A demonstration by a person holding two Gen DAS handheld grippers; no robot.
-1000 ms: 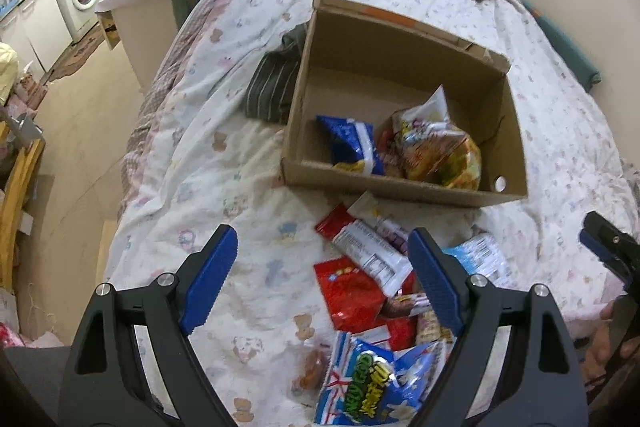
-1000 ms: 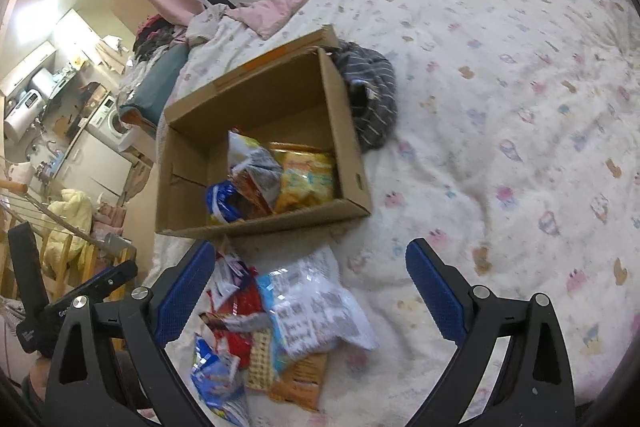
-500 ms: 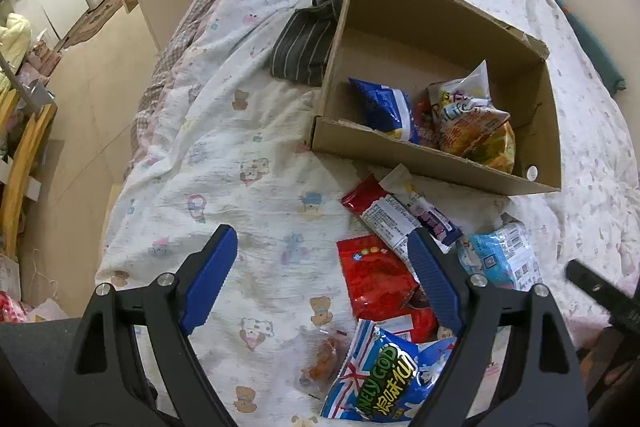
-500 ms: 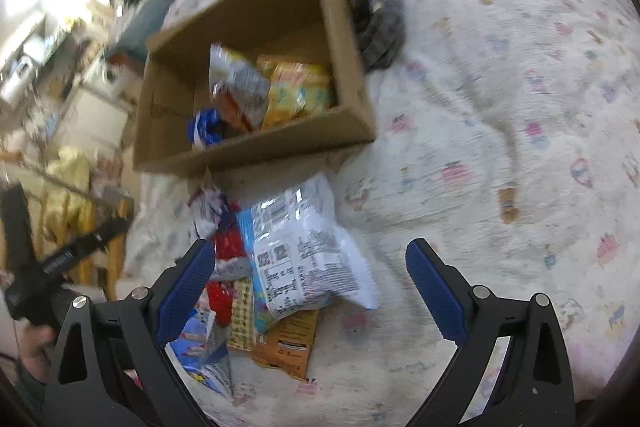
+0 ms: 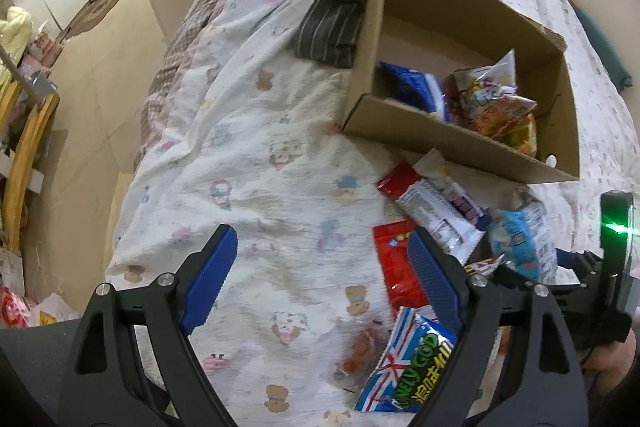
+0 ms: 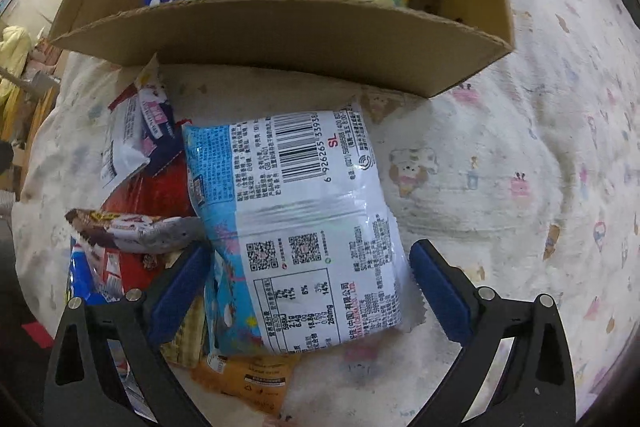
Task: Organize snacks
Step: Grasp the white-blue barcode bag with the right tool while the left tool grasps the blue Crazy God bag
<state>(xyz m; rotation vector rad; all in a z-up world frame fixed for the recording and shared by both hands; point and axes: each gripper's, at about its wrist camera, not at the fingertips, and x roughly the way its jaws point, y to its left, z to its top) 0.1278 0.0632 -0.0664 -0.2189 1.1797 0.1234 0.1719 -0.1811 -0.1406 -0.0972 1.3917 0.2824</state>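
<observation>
On the bed quilt (image 5: 256, 155), the cardboard box (image 6: 280, 35) at 12 o'clock holds three snacks; our spread-jawed right gripper (image 6: 310, 279) straddles the blue-white packet (image 6: 296, 227), the left gripper (image 5: 320, 267) gapes empty, and several packets remain outside.

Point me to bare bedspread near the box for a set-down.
Free: bedspread left of the cardboard box, below the striped cloth; also right of the blue-white packet. Crowded: the snack pile directly before the box.
</observation>
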